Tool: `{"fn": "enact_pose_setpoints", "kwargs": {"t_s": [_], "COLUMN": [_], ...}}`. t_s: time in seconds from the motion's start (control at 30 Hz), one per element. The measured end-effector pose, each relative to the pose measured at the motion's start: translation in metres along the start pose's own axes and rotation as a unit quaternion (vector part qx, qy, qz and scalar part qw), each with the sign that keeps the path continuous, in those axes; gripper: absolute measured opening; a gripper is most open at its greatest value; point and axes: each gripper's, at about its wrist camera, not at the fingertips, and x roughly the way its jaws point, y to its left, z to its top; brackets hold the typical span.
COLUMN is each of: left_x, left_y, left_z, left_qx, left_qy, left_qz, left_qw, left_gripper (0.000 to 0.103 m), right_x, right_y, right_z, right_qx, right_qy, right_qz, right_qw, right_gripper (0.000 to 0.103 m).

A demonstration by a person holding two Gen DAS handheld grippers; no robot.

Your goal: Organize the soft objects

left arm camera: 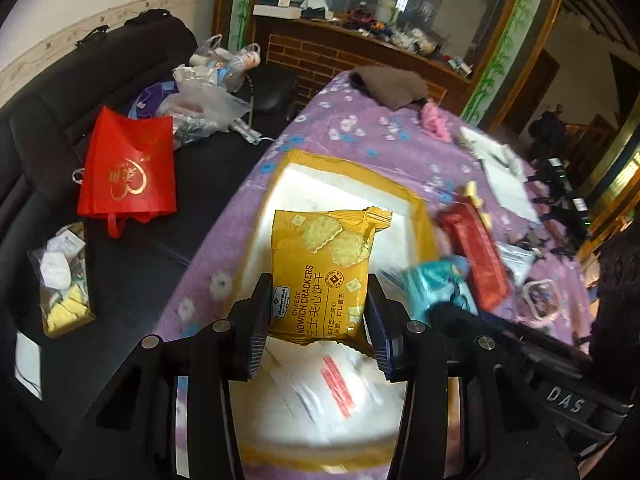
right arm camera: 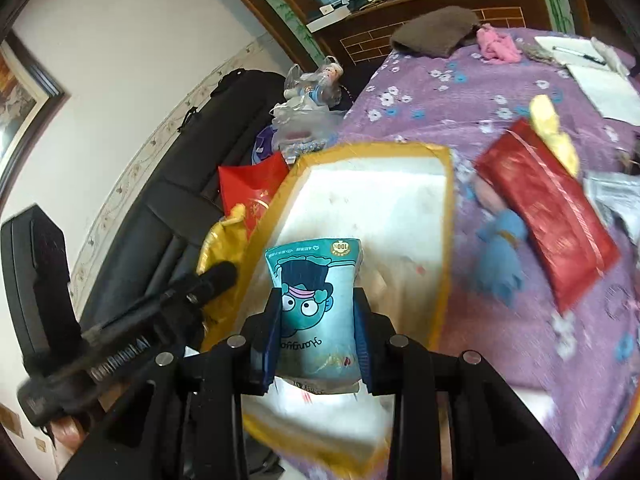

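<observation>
Purple floral bedspread [left arm camera: 360, 136] holds a foam box [left arm camera: 320, 184]; left gripper [left arm camera: 318, 312] clamps the cracker packet [left arm camera: 320, 268]; right gripper [right arm camera: 318, 332] clamps the tissue pack [right arm camera: 316, 308]; either slippery pack might slide out early.

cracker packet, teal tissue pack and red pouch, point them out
cracker packet [left arm camera: 320, 276], left wrist view, middle of its printed front
teal tissue pack [right arm camera: 316, 312], right wrist view, cartoon face
red pouch [right arm camera: 548, 216], right wrist view, centre
</observation>
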Motion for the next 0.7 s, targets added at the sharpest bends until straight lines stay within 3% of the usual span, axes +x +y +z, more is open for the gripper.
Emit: {"fn": "enact_pose_setpoints", "kwargs": {"t_s": [0.23, 0.37, 0.43, 0.5, 0.57, 0.63, 0.67, 0.7], "left_x": [0.037, 0.033, 0.035, 0.031, 0.011, -0.007, -0.016, -0.022], "left_y": [0.018, 0.019, 0.017, 0.015, 0.007, -0.006, -0.015, -0.022], "left_z": [0.009, 0.006, 0.005, 0.001, -0.008, -0.017, -0.024, -0.028], "left_qx": [0.009, 0.017, 0.012, -0.002, 0.006, 0.011, 0.019, 0.026], "left_qy": [0.012, -0.004, 0.010, 0.014, -0.025, -0.057, -0.068, -0.071], "left_qz": [0.006, -0.046, -0.047, -0.048, -0.035, -0.011, 0.007, 0.012], "left_qw": [0.9999, 0.9988, 0.9988, 0.9987, 0.9991, 0.9982, 0.9975, 0.9970], "left_gripper": [0.044, 0.047, 0.048, 0.048, 0.048, 0.061, 0.073, 0.073], "right_x": [0.043, 0.048, 0.047, 0.039, 0.021, -0.003, -0.015, -0.027], "right_y": [0.000, -0.009, -0.008, -0.006, -0.010, -0.016, -0.020, -0.021], "right_z": [0.017, 0.018, 0.018, 0.016, 0.010, 0.000, -0.007, -0.015], "right_qx": [-0.024, -0.013, -0.014, -0.020, -0.025, -0.015, -0.009, -0.010], "right_qy": [0.001, -0.002, -0.015, -0.025, -0.045, -0.061, -0.062, -0.062], "right_qz": [-0.032, -0.016, -0.023, -0.030, -0.035, -0.027, -0.016, -0.010], "right_qw": [0.999, 1.000, 1.000, 0.999, 0.998, 0.998, 0.998, 0.998], "right_gripper": [0.036, 0.044, 0.044, 0.053, 0.056, 0.060, 0.061, 0.061]}}
